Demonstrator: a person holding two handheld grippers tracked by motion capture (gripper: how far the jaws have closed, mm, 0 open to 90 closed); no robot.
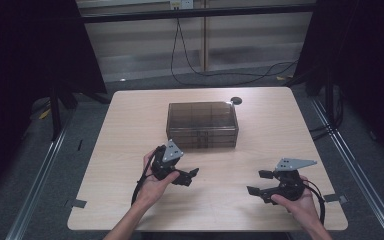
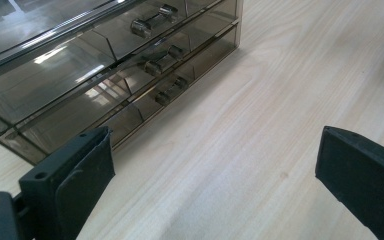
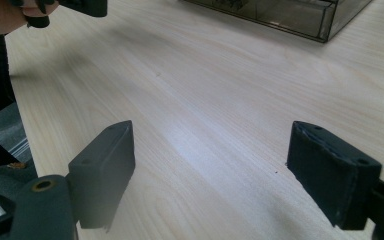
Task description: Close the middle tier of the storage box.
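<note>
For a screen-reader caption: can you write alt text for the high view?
A person's hands hold two open grippers over a light wooden table, the left gripper just in front of a smoky clear drawer box and the right gripper nearer the table's right edge. Neither grips anything.

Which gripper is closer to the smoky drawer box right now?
Left. The left gripper sits just in front of the drawer box; the right gripper is farther off toward the table's right front.

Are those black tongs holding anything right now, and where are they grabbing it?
No, nothing is held. The left tongs and the right tongs both stand open over bare table. The drawer box sits untouched beyond them.
</note>
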